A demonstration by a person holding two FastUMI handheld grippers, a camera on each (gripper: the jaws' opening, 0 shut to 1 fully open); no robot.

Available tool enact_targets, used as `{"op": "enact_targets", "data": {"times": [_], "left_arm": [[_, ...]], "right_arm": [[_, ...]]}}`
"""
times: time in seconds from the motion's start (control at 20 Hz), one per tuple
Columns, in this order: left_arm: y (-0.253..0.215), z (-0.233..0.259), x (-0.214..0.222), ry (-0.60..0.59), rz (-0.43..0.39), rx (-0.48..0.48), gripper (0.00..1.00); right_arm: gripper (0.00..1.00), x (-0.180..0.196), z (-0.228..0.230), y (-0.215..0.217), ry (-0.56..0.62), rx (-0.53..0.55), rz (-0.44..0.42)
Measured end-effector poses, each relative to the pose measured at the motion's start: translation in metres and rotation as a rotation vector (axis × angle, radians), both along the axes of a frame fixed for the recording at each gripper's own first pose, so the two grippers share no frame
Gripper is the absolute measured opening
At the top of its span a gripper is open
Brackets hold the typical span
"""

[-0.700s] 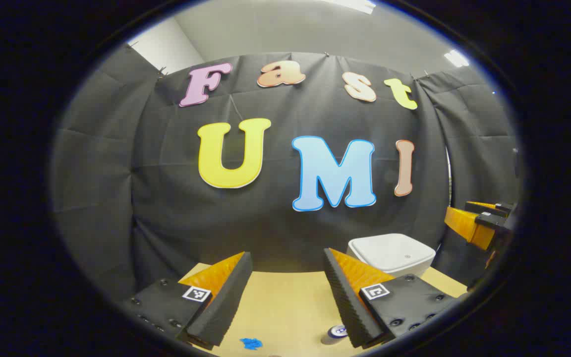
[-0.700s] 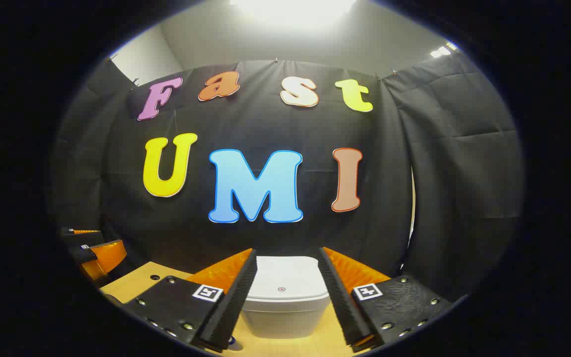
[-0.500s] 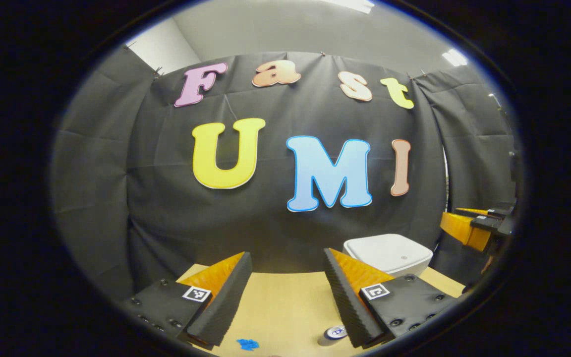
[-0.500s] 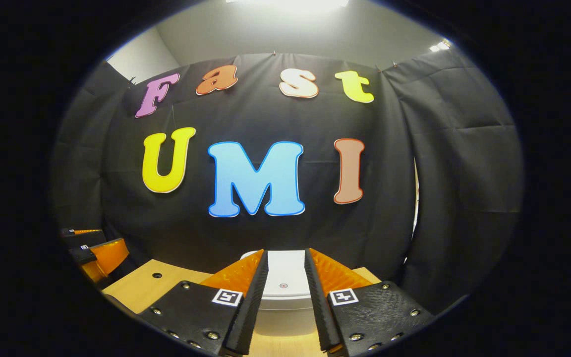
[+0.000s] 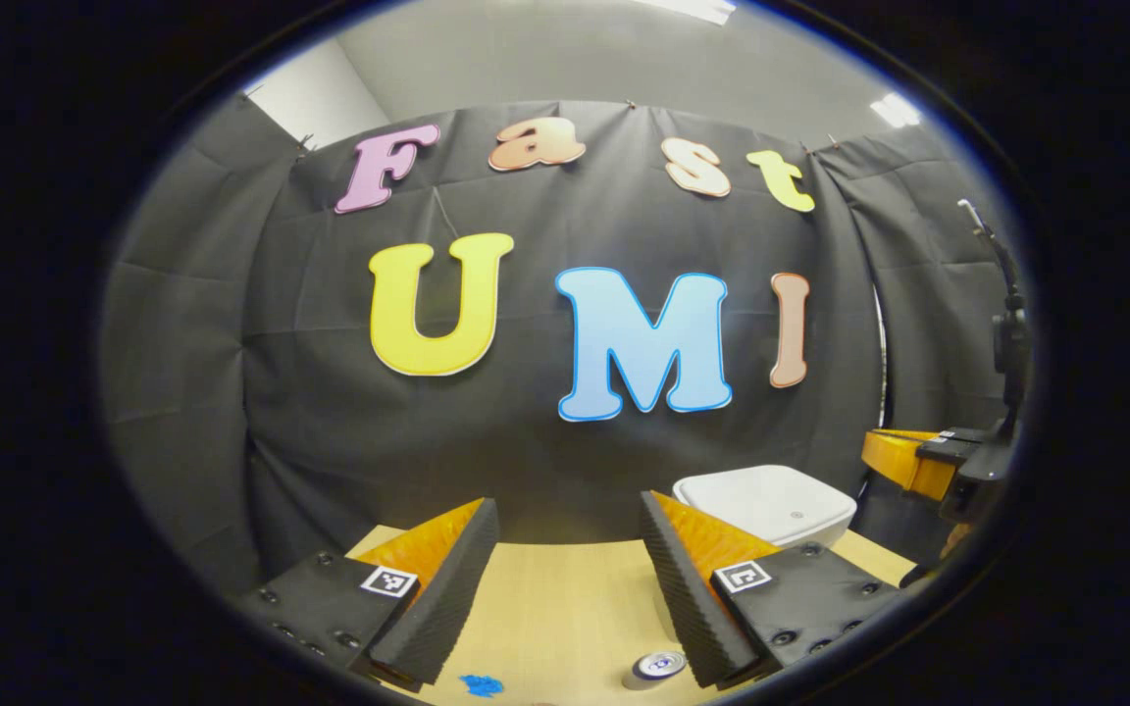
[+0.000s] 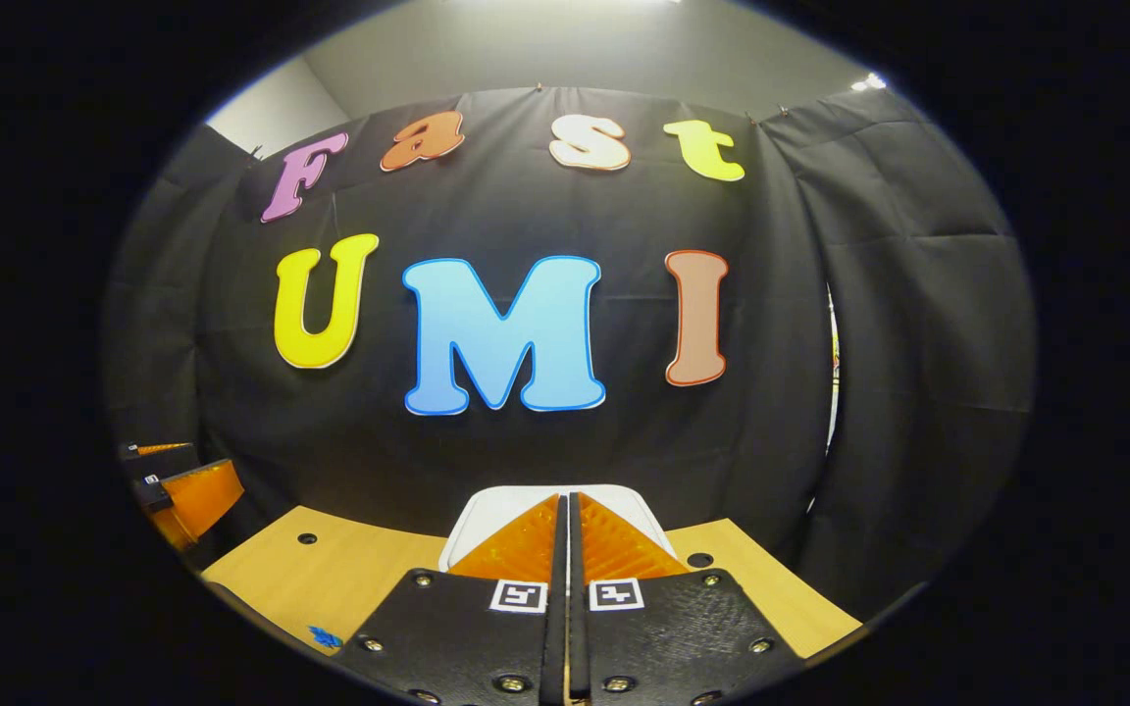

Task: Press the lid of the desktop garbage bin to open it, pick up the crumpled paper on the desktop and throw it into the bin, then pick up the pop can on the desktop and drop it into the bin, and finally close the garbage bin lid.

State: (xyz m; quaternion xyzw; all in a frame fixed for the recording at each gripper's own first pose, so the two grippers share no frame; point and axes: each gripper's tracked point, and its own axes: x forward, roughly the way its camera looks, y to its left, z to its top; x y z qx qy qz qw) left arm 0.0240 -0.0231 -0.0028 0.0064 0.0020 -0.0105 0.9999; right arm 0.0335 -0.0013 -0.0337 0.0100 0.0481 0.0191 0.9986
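The right claw [image 6: 566,510] has its fingers closed together with nothing between them, pointing at the white bin [image 5: 766,502] whose lid is down. If it presses off the centre, the lid may not release. The left claw [image 5: 570,549] waits wide open and empty above the counter [image 5: 565,598], near the pop can [image 5: 655,667] and blue paper [image 5: 480,684].

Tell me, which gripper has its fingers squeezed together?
The right gripper, aimed at the white garbage bin, has its fingers together with nothing between. The left gripper has a wide gap, showing the table.
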Motion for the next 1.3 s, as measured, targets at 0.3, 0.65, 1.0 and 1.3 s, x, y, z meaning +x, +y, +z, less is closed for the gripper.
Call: {"op": "enact_targets", "data": {"times": [0.3, 0.65, 1.0, 1.3], "left_arm": [[0.003, 0.001, 0.005, 0.000, 0.023, 0.011, 0.94], [0.015, -0.003, 0.011, 0.004, 0.070, 0.024, 0.95], [0.020, -0.009, 0.018, 0.021, 0.093, 0.018, 0.95], [0.017, -0.010, 0.016, 0.027, 0.090, 0.009, 0.95]], "right_arm": [[0.01, 0.026, -0.028, 0.009, 0.070, -0.035, 0.052], [0.01, 0.048, -0.060, 0.018, 0.156, -0.064, 0.096], [0.01, 0.050, -0.087, 0.020, 0.222, -0.063, 0.105], [0.02, 0.051, -0.089, 0.020, 0.209, -0.018, 0.097]]}}
